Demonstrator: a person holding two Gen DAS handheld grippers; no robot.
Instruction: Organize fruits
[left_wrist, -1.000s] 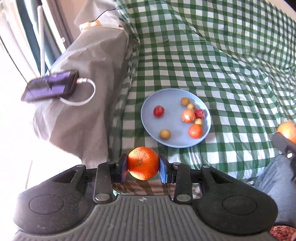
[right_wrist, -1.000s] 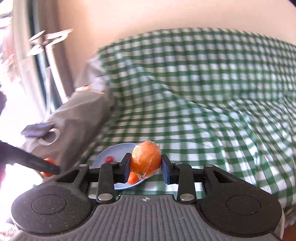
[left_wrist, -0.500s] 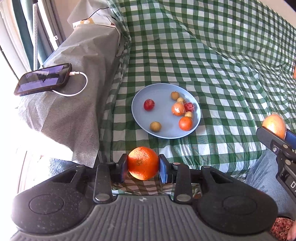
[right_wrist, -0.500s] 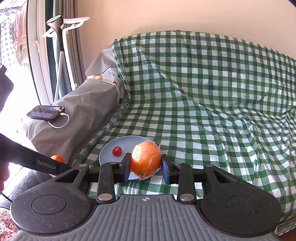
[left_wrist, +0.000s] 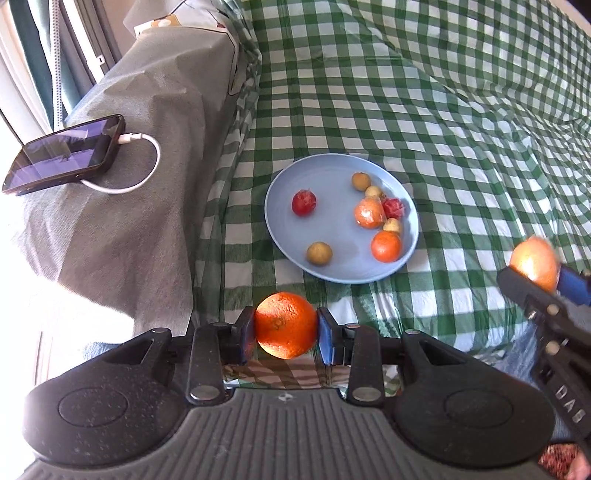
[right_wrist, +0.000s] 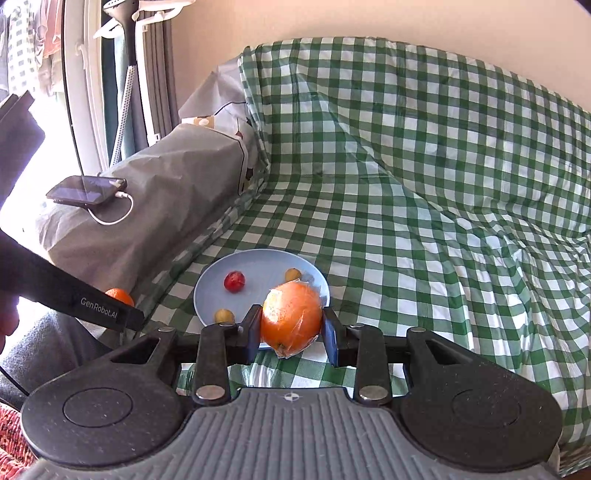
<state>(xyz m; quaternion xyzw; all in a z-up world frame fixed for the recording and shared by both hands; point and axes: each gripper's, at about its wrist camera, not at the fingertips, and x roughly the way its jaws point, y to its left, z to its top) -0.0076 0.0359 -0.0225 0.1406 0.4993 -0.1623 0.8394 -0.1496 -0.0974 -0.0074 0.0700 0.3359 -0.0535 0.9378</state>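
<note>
A light blue plate (left_wrist: 332, 273) lies on the green checked sofa cover and holds several small fruits: a red one (left_wrist: 304, 202), oranges (left_wrist: 385, 246) and small tan ones (left_wrist: 319, 253). My left gripper (left_wrist: 286, 326) is shut on an orange (left_wrist: 286, 325), held in front of and below the plate. My right gripper (right_wrist: 291, 328) is shut on a plastic-wrapped orange (right_wrist: 291, 318), held near the plate's (right_wrist: 258, 266) front right; it also shows in the left wrist view (left_wrist: 535, 264). The left gripper's orange shows in the right wrist view (right_wrist: 119, 295).
A grey covered armrest (left_wrist: 147, 184) stands left of the plate with a phone (left_wrist: 62, 155) and white charging cable (left_wrist: 147, 162) on it. The checked sofa seat (left_wrist: 461, 147) and backrest (right_wrist: 406, 129) stretch right. A window and stand (right_wrist: 125, 74) are at the left.
Both grippers have pulled back from the plate with their oranges still held; the plate looks smaller and further off in the left wrist view. The right wrist view has steadied from its blur.
</note>
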